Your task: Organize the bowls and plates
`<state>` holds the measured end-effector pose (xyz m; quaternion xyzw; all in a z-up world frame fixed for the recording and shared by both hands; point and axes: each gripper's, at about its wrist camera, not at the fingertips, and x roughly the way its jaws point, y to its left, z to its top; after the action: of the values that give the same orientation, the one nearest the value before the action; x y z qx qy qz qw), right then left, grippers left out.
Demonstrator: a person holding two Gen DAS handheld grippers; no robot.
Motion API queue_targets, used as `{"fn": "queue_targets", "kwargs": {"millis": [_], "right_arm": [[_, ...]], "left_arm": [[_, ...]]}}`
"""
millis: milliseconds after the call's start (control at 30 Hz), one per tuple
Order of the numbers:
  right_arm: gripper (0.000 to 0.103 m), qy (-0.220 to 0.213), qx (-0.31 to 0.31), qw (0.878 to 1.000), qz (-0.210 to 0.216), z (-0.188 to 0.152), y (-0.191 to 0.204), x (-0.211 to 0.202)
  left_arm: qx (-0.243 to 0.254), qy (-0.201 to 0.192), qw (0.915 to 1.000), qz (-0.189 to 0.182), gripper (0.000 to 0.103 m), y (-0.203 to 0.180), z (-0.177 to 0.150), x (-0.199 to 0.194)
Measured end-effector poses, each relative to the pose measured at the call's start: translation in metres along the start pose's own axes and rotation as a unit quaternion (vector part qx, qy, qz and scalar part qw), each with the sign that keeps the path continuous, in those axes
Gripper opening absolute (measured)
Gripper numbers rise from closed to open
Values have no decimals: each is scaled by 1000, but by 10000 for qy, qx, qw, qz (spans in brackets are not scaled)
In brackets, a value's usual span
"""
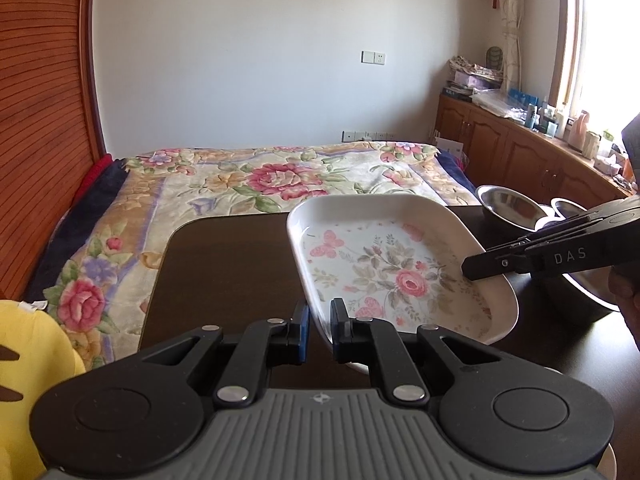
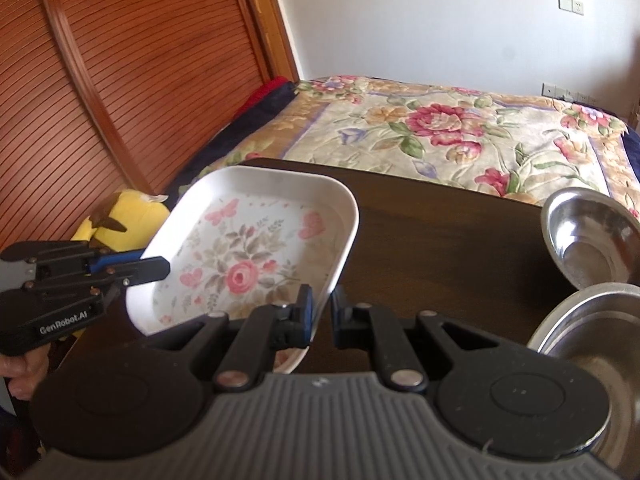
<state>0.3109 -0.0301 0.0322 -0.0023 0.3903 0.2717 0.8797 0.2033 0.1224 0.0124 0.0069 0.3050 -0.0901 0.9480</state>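
We found the floral plate [image 1: 384,264], a white rectangular dish with pink roses and butterflies printed inside, raised and tilted above the dark wooden table [image 1: 224,264], gripped at two opposite edges. Our left gripper [image 1: 320,320] had its two fingers clamped on the plate's near rim, one finger inside the dish and one outside, and our right gripper [image 2: 322,308] pinched the opposite rim in the same manner. In the left wrist view the right gripper reached in from the right side; in the right wrist view the left gripper came in from the left, with a hand [image 2: 24,372] on its handle. Two steel bowls [image 2: 592,236] stood on the table to the right of the plate, the nearer one [image 2: 592,328] just beside our right gripper's body. Beyond the table lay a bed with a flowered blanket [image 1: 280,176], a yellow plush toy [image 2: 120,220] sat by the slatted wooden door [image 2: 120,60], and wooden cabinets [image 1: 520,148] ran under the window
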Motion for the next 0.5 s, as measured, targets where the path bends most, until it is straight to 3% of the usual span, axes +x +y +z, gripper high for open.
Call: {"fn": "queue_targets", "kwargs": {"millis": [500], "right_arm": [[11,-135,-325,9994,48,-37,18,-45]], "left_arm": [[-128,-172,9997,-90,12,-28,-41,-58]]}}
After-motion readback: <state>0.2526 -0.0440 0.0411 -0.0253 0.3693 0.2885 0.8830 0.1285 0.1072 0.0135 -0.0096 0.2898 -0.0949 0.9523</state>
